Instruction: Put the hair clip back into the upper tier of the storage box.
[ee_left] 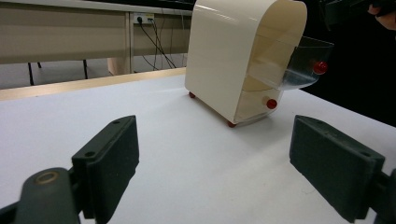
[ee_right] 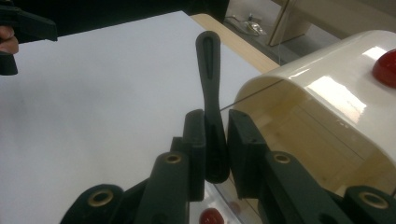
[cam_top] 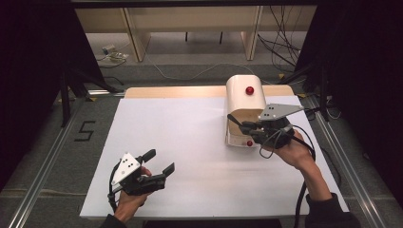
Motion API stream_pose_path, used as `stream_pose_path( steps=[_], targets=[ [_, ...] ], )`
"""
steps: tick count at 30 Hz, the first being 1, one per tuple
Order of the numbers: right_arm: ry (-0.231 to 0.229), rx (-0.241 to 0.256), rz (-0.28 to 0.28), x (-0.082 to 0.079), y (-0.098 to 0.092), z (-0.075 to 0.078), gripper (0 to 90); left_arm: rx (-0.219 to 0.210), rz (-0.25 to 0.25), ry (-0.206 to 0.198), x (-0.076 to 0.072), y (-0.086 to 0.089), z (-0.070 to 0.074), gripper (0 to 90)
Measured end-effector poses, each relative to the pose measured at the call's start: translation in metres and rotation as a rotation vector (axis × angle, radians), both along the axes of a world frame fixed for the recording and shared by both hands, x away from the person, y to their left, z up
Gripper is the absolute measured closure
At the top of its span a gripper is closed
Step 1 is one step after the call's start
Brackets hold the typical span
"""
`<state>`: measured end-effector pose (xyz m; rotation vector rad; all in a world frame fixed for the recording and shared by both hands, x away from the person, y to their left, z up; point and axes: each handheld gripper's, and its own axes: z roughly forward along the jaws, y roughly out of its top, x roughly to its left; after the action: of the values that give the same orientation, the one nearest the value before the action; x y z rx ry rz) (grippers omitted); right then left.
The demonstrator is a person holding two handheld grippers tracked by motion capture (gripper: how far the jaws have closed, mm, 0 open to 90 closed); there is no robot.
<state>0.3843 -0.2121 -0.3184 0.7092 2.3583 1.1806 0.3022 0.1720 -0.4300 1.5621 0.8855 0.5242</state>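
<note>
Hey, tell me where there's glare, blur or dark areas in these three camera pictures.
High view: the surroundings fall into darkness while the white table is brightly lit. Left gripper view: its own jaws are soft and out of focus; the cream cabinet is sharper. Right gripper view: bright glare patches on the cabinet's top, and the black handle held between the jaws is slightly blurred.

High overhead view, two close tool views, shared cream cabinet [cam_top: 244, 107]

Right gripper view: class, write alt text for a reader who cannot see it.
The right gripper clamps the handle end of a black utensil, which stands upright between its jaws. Beside it is a cream cabinet with a red knob, standing on a white table.
</note>
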Motion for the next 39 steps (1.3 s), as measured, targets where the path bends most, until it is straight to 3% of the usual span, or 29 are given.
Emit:
stream_pose_path(
  steps=[18,39],
  targets=[
    [0.010,-0.019,-0.039,0.008,-0.015,-0.005,78.4,0.000,0.001,0.001,0.000,0.000,0.000,15.6],
    [0.060,-0.036,-0.100,0.018,-0.033,-0.010,78.3,-0.001,0.003,0.002,0.000,0.001,0.000,15.6]
  ],
)
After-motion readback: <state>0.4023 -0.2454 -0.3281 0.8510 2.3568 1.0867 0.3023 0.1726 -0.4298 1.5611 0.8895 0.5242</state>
